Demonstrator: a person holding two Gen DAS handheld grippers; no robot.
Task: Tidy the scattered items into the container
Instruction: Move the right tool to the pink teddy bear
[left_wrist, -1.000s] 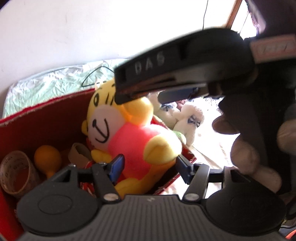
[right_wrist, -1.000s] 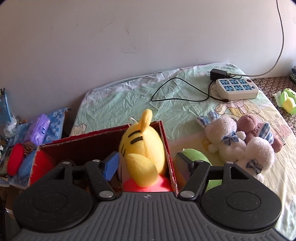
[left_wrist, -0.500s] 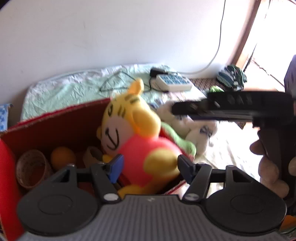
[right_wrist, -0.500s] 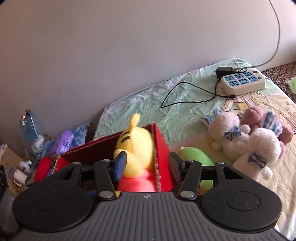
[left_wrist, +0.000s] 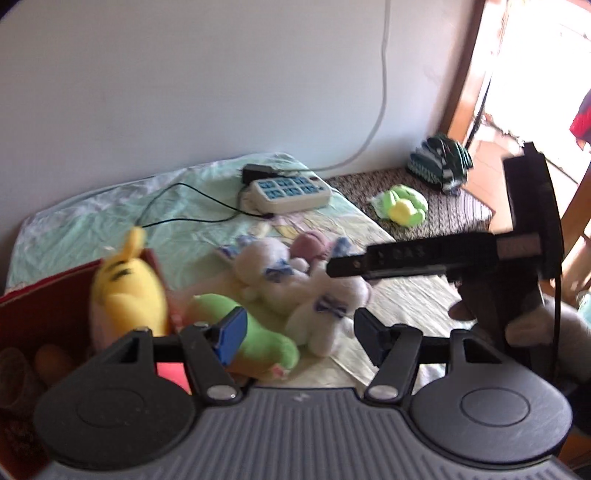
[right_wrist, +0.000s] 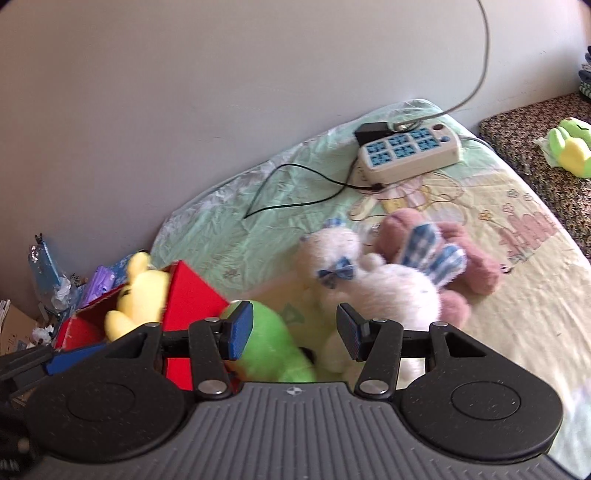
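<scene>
The left gripper (left_wrist: 297, 334) and the right gripper (right_wrist: 291, 334) both have the fingers spread apart, holding nothing. The yellow tiger plush (left_wrist: 127, 291) sits inside the red box (right_wrist: 194, 295). A green plush (right_wrist: 275, 341) lies just beside the box, probably touching the white bunny plush (right_wrist: 373, 284) on the bedsheet (right_wrist: 517, 295).

Red cardboard box (left_wrist: 44, 306) cut off by left edge, contents dim and blurred. Yellow tiger plush (left_wrist: 125, 291) lower body hidden behind left claw (left_wrist: 295, 334) housing. Green plush (right_wrist: 269, 343) partly hidden too.
</scene>
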